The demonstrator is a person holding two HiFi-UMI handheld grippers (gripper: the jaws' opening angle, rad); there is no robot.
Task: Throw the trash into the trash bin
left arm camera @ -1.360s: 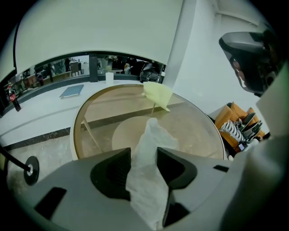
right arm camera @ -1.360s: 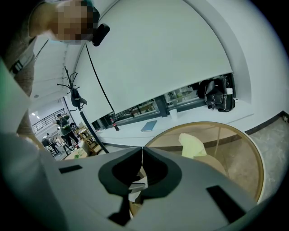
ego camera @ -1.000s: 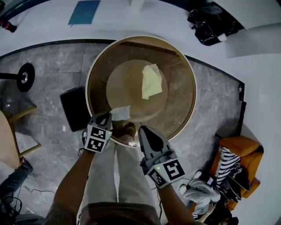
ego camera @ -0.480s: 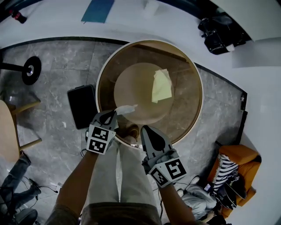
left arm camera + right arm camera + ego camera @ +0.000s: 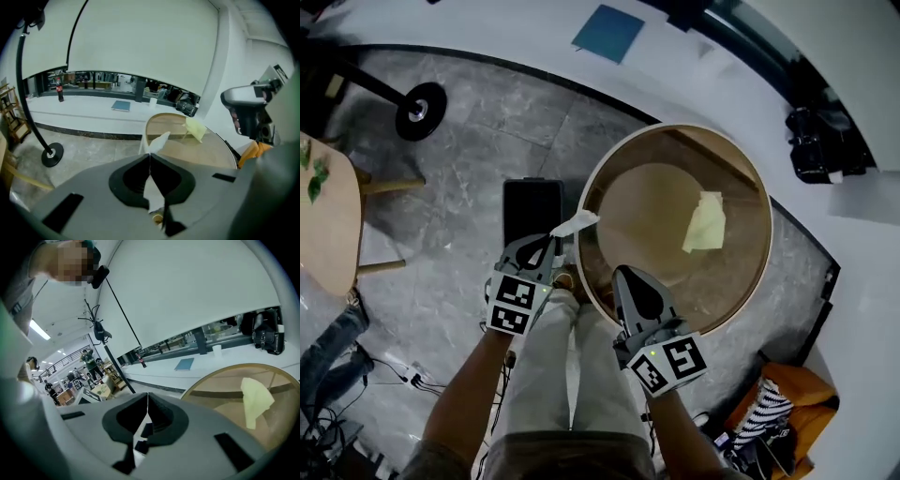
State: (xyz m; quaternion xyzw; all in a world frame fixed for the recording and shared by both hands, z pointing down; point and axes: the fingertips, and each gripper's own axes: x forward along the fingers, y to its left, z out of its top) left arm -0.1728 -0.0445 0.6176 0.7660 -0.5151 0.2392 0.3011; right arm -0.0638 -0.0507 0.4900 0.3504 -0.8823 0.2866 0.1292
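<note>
My left gripper (image 5: 549, 246) is shut on a crumpled white tissue (image 5: 575, 223), which sticks out past its tips at the left rim of the round glass table (image 5: 741, 300). In the left gripper view the tissue (image 5: 157, 142) is pinched between the closed jaws of the left gripper (image 5: 150, 154). A black rectangular bin-like container (image 5: 532, 208) stands on the floor just left of the table. A pale yellow paper (image 5: 705, 223) lies on the table's lower shelf. My right gripper (image 5: 630, 277) is shut and holds nothing, near the table's front edge; it (image 5: 147, 394) faces the yellow paper (image 5: 255, 399).
A lamp stand's round base (image 5: 419, 111) sits on the grey floor at upper left. A wooden table edge (image 5: 328, 225) is at the left, cables (image 5: 398, 375) below it. An orange seat with clothes (image 5: 778, 412) is at lower right, a black bag (image 5: 820, 145) at upper right.
Both grippers have swung left from over the table towards its left rim. The left one has risen with the tissue still in it. The yellow paper has stayed put.
</note>
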